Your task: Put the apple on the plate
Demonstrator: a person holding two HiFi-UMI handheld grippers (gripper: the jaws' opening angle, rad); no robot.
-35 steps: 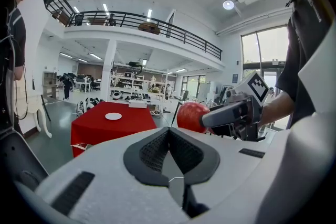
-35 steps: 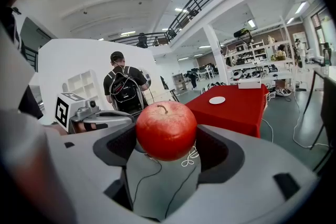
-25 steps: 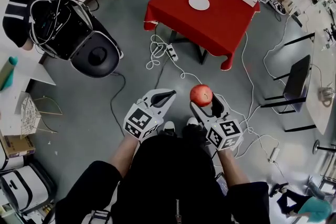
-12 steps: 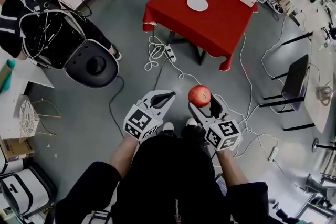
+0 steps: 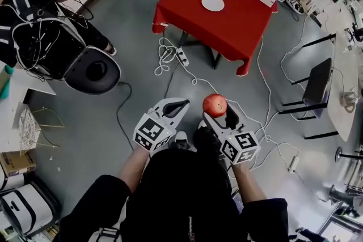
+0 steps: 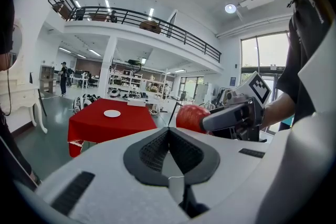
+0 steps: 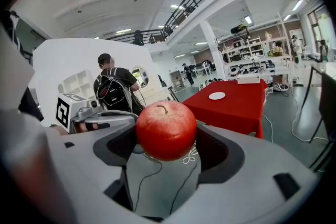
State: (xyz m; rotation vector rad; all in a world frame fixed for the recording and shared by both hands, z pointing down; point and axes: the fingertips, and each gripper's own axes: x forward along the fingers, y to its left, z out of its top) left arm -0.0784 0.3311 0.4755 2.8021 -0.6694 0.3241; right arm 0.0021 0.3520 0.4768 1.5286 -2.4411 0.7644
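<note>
- Nearest, the person stands on the grey floor (image 5: 142, 73) and holds both tongs out in front of the body.
- The left tongs (image 5: 181, 103) have their jaws together with nothing between them. They sit just left of the other pair and take no part in the hold.
- The right tongs (image 5: 220, 112) are clamped on the apple (image 7: 166, 130). It is red, stem up, seated between the two dark pads and held in the air above the floor.
- Far ahead, well apart from the apple, stands the red-covered desk (image 5: 241, 28).
- The white plate (image 5: 212, 3) lies empty on the desk's far left part.
- By my reading, the pick-up is done. What is left is carrying the apple across to the desk, lowering it onto the plate and letting go.
</note>
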